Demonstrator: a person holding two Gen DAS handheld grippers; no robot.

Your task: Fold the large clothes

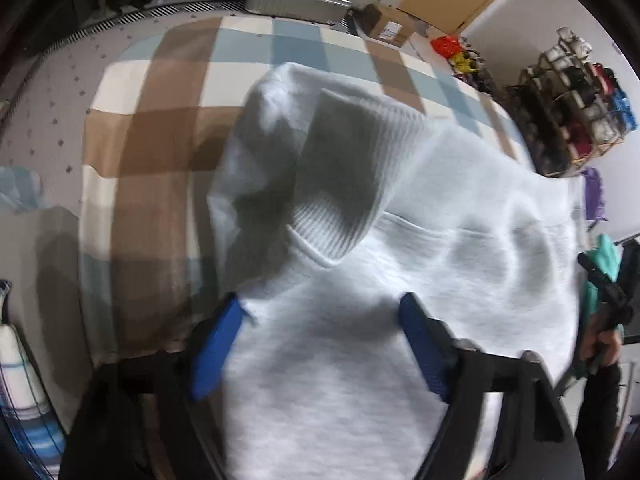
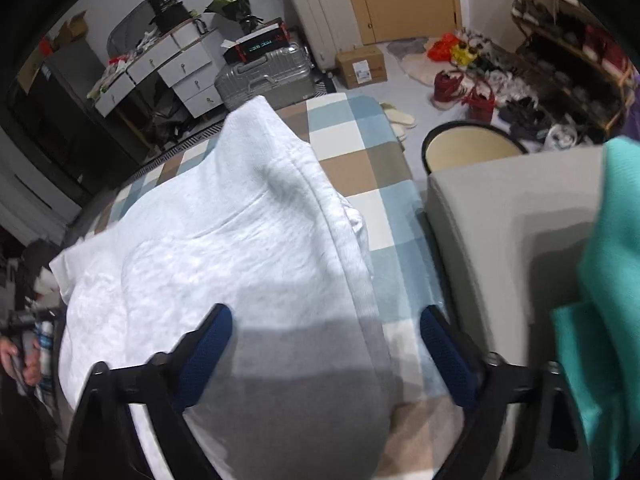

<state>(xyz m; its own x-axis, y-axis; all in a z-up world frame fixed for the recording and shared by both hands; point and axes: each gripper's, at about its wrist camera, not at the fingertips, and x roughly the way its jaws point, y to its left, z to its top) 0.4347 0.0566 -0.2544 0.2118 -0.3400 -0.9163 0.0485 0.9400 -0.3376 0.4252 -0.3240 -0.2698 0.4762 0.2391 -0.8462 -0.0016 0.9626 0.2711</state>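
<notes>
Grey sweatshirt (image 1: 360, 208) beneath both downward-tilted grippers, left gripper (image 1: 320, 344) and right gripper (image 2: 326, 354) parted, empty.

A ribbed silver metal suitcase (image 2: 266, 76) stands on the pale grey floor (image 2: 416, 88) beside a tall cream suitcase (image 2: 316, 12). A white drawer unit (image 2: 176, 72) stands left; a crowded shoe rack (image 2: 576, 64) fills the right.

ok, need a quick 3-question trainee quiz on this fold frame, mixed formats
1. True or false: the left gripper is clamped shut on the grey sweatshirt.
2. What does the sweatshirt lie on? A) a bare wooden floor B) a checked blanket C) a glass table
3. Fill in: the garment at the right edge of the right wrist view, beside the right gripper, is ____ in colour.

Key: 1 false, its blue pads stand apart above the cloth; 2 B; 3 teal.
</notes>
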